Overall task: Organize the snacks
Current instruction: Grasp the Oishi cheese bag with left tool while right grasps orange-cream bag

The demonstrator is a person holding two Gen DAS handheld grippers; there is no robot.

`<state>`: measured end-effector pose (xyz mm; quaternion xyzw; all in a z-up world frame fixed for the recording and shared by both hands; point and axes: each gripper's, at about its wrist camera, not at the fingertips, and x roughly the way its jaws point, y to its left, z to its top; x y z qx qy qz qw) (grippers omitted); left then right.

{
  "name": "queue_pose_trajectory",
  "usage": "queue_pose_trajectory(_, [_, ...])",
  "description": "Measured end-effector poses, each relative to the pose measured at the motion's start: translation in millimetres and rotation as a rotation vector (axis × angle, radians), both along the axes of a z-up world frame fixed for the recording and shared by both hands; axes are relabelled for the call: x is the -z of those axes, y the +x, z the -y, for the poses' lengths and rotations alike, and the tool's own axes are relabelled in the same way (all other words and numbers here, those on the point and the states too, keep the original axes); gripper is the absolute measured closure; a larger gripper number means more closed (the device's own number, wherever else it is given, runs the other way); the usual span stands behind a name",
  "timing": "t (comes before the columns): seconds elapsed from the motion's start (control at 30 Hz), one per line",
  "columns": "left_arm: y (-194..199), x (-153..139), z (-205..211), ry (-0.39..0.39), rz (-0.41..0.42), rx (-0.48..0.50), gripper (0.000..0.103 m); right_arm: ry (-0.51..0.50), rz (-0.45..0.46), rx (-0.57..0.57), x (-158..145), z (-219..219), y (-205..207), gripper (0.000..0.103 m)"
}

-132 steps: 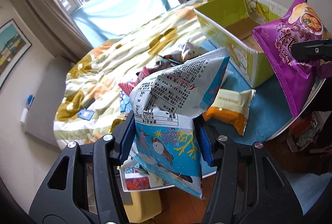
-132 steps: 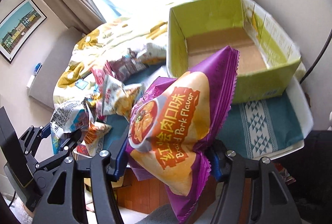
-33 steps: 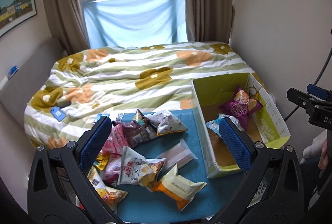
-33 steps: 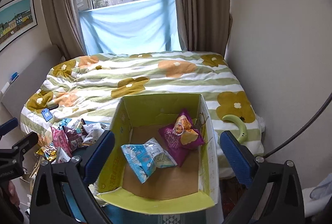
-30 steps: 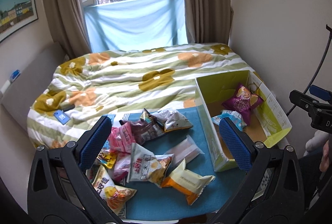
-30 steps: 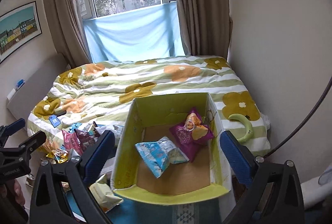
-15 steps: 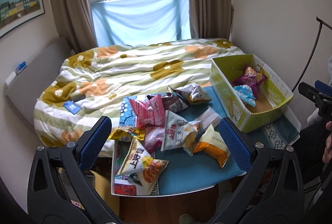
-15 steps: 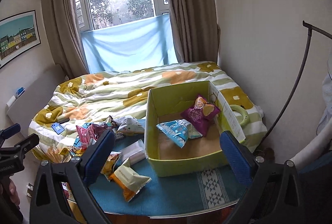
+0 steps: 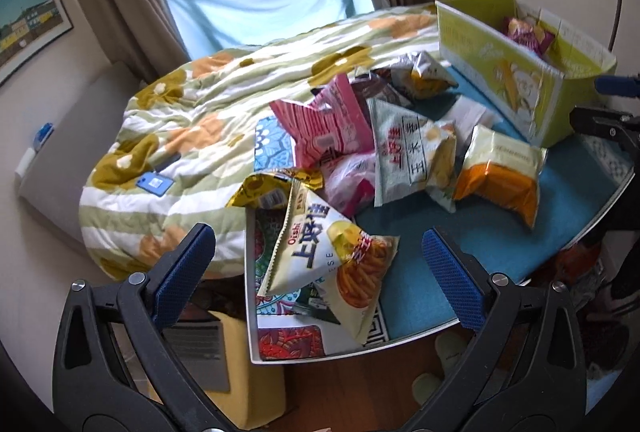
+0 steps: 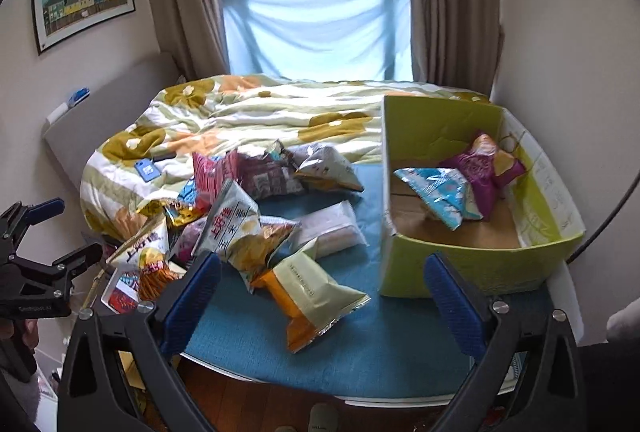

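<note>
My left gripper (image 9: 318,272) is open and empty, its jaws either side of a yellow Oishi chip bag (image 9: 320,252) at the table's near left corner. My right gripper (image 10: 320,296) is open and empty above an orange and cream snack bag (image 10: 312,298). A pile of several snack bags (image 9: 380,135) lies on the blue tablecloth (image 9: 460,240). The green cardboard box (image 10: 472,264) at the right holds a purple bag (image 10: 480,167) and a light blue bag (image 10: 440,195).
A bed with a flowered quilt (image 10: 248,119) lies behind the table. A window with a blue cloth (image 10: 320,31) is at the back. A yellow stool (image 9: 256,392) stands on the wood floor below the table's left corner. The right gripper shows in the left wrist view (image 9: 604,123).
Both grippers let their bags go into the green box, pulled back, and have come down low towards the snack pile. The left one has swung over the Oishi bag.
</note>
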<state>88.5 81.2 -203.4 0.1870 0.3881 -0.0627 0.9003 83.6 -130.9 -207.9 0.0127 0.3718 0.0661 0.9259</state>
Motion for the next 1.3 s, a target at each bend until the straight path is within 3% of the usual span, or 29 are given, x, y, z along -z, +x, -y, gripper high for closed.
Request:
queue_pose_trajectory(0.13, [19, 44, 4, 0.097, -0.074, 0.024, 0.000, -0.034, -0.049, -0.072, 33, -12, 21, 0.002])
queue_pose_trajectory(0.23, [35, 67, -2, 0.115, -0.122, 0.011, 0.000, -0.095, -0.059, -0.131, 48, -22, 30, 0.002])
queue_pose_trajectory(0.5, [62, 94, -14, 0.001, -0.222, -0.005, 0.001, -0.255, -0.094, -0.277, 88, -45, 50, 0.002])
queue_pose_trajectory(0.6, [65, 100, -11, -0.018, -0.231, 0.008, 0.001, -0.261, -0.115, -0.297, 99, -45, 55, 0.002])
queue_pose_trajectory(0.67, [65, 103, -11, -0.032, -0.234, 0.012, 0.008, -0.255, -0.128, -0.304, 103, -44, 58, 0.003])
queue_pose_trajectory(0.7, [66, 104, -11, -0.039, -0.242, 0.008, 0.019, -0.253, -0.132, -0.305, 105, -43, 60, 0.003])
queue_pose_trajectory(0.9, [67, 102, -14, -0.071, -0.253, -0.020, 0.027, -0.238, -0.159, -0.323, 114, -44, 67, 0.006])
queue_pose_trajectory(1.2, [63, 99, -18, -0.107, -0.266, -0.054, 0.030, -0.227, -0.195, -0.338, 126, -46, 77, 0.019])
queue_pose_trajectory(1.27, [61, 99, -17, -0.113, -0.268, -0.058, 0.030, -0.230, -0.203, -0.344, 127, -44, 79, 0.029])
queue_pose_trajectory(1.3, [60, 99, -17, -0.115, -0.268, -0.060, 0.030, -0.228, -0.205, -0.348, 127, -44, 79, 0.029])
